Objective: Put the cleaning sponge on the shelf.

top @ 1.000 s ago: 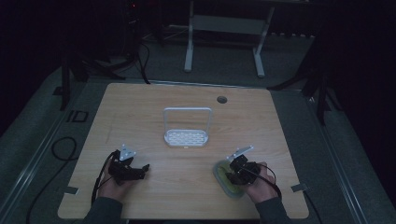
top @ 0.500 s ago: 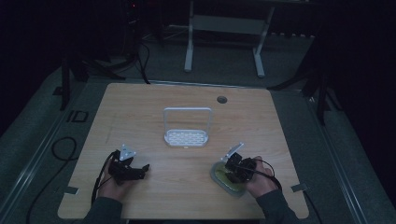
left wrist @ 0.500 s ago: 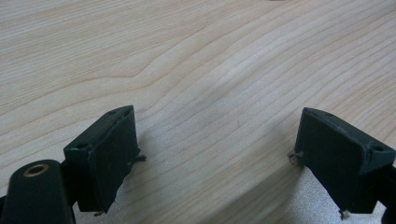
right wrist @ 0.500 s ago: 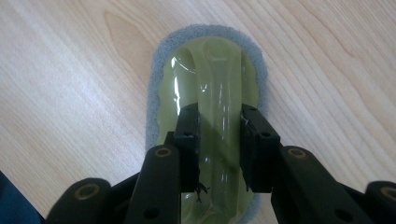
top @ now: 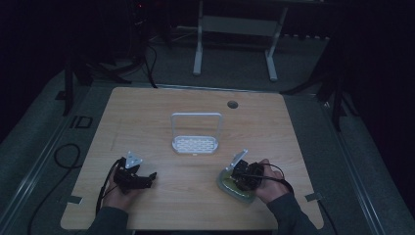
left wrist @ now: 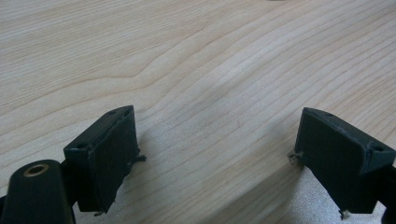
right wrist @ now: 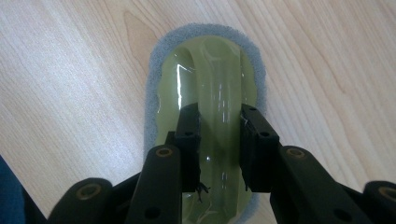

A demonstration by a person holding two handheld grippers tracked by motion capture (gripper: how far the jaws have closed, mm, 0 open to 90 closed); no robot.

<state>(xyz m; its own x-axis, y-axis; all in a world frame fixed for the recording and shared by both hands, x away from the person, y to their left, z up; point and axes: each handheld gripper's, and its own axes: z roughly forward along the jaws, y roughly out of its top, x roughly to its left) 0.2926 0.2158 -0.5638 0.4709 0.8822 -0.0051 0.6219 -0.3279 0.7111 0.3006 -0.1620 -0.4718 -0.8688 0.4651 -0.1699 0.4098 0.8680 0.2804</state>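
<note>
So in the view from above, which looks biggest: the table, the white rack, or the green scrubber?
1. Table, by far the largest.
2. White rack.
3. Green scrubber, looks slightly smaller than the rack, though the right gripper and hand cover part of it, so that is unsure.

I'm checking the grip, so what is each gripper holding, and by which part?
Right gripper is shut on the green scrubber, clamping its raised handle ridge. Left gripper is open over the table.

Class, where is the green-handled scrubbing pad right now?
In the high view, the scrubbing pad lies near the table's front right, right gripper clamped on its handle.
</note>
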